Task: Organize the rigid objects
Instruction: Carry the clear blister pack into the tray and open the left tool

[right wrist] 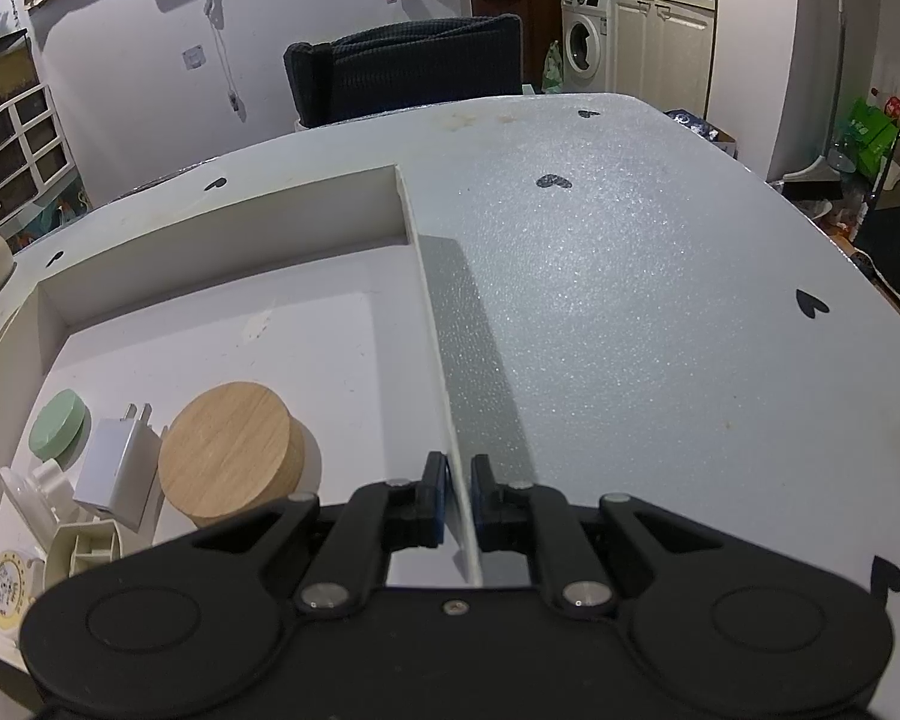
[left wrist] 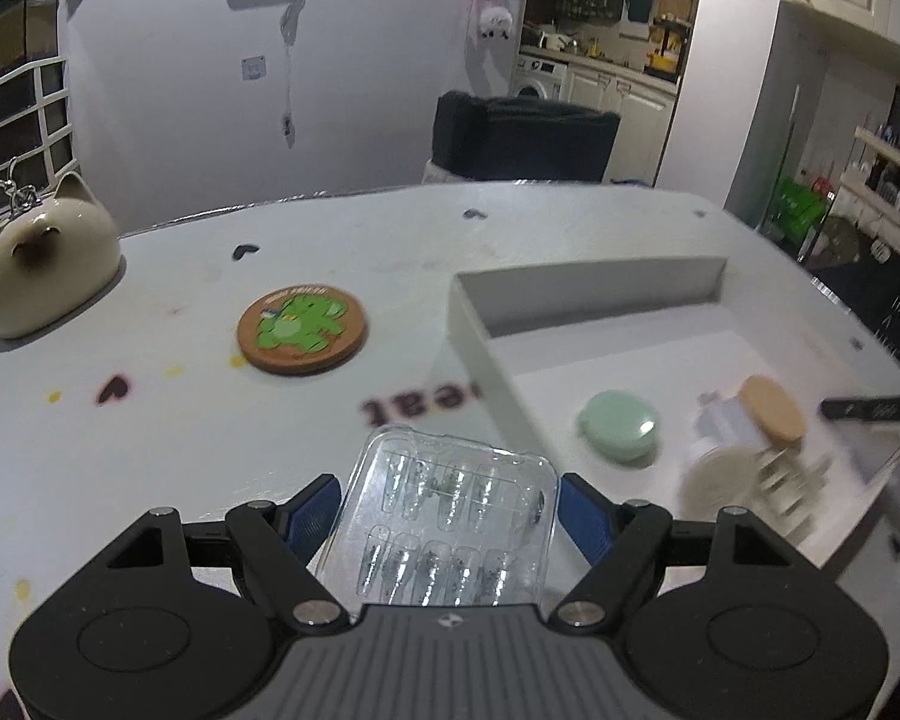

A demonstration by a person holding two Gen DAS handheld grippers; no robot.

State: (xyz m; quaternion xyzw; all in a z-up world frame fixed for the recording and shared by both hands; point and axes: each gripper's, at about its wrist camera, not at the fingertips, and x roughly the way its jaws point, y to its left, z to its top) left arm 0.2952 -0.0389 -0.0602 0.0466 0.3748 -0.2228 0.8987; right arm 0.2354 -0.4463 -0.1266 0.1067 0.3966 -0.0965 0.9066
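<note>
My left gripper [left wrist: 450,498] is shut on a clear plastic case [left wrist: 444,534] of small press-on nails, its blue pads against the case's two sides, above the table just left of the white box [left wrist: 480,330]. Inside the box lie a mint-green round case [left wrist: 621,426], a wooden-lidded jar [left wrist: 774,408] and blurred white parts. My right gripper [right wrist: 461,468] is shut on the right wall of the white box [right wrist: 417,240]. In the right wrist view the box holds the green case [right wrist: 57,426], a white charger plug [right wrist: 117,468] and the wooden lid [right wrist: 228,450].
A round cork coaster [left wrist: 302,330] with a green cactus print lies on the white table [left wrist: 180,450] left of the box. A cream cat-shaped ceramic piece [left wrist: 42,264] stands at the far left. A dark chair [right wrist: 408,66] stands behind the table.
</note>
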